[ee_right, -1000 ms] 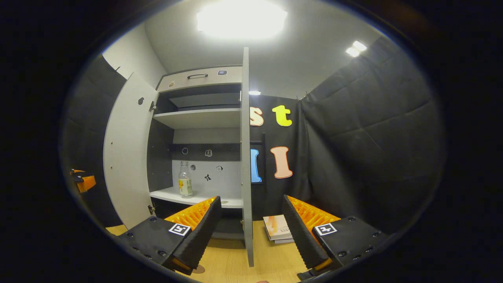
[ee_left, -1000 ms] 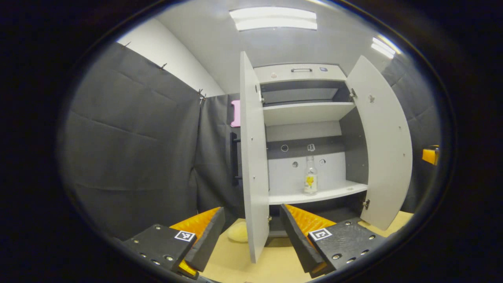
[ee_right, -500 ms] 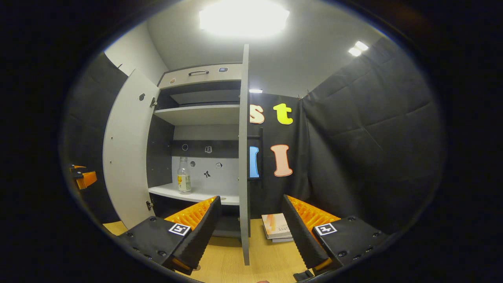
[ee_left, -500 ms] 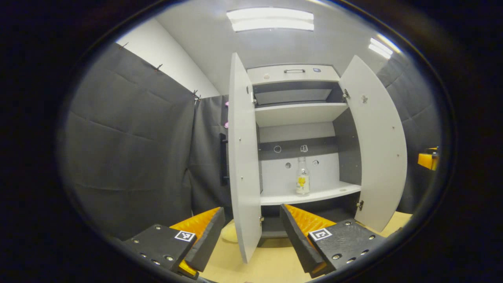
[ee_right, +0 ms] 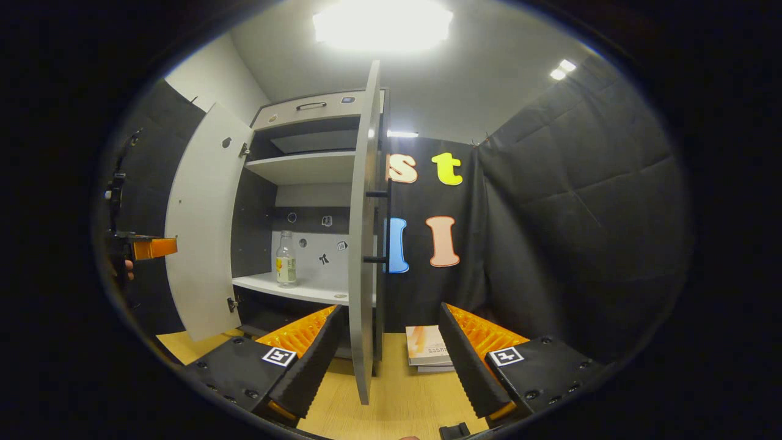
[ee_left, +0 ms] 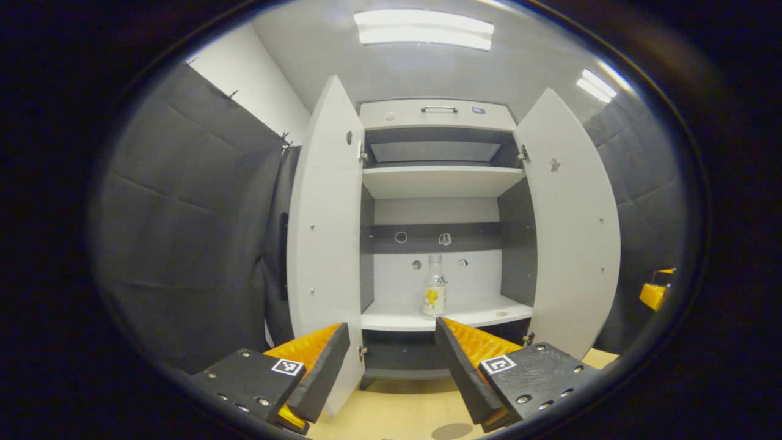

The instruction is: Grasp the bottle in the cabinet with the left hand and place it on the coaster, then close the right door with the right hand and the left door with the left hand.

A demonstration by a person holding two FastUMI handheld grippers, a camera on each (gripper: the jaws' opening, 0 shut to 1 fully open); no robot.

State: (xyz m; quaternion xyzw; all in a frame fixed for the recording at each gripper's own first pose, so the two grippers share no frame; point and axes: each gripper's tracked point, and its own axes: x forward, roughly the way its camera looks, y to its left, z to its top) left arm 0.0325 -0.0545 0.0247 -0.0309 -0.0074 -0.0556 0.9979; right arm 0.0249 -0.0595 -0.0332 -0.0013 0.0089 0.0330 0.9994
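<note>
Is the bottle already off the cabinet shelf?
No, the bottle stands upright on the cabinet's lower shelf, and the open left gripper holds nothing.

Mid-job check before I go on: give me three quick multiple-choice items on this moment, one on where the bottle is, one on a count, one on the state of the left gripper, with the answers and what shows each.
1. Where does the bottle stand?
A. on the lower shelf of the cabinet
B. on the upper shelf
C. on the table beside the book

2. How many cabinet doors are open?
A. none
B. one
C. two

3. What is the state of the left gripper?
A. shut on the bottle
B. open and holding nothing
C. shut on a door edge

Answers:
1 A: the bottle stands upright on the lower shelf, against the back panel.
2 C: the left door and the right door both swing outward, leaving the shelves exposed.
3 B: in the left gripper view its fingers are spread apart with nothing between them, and the bottle is farther off inside the cabinet.
</note>
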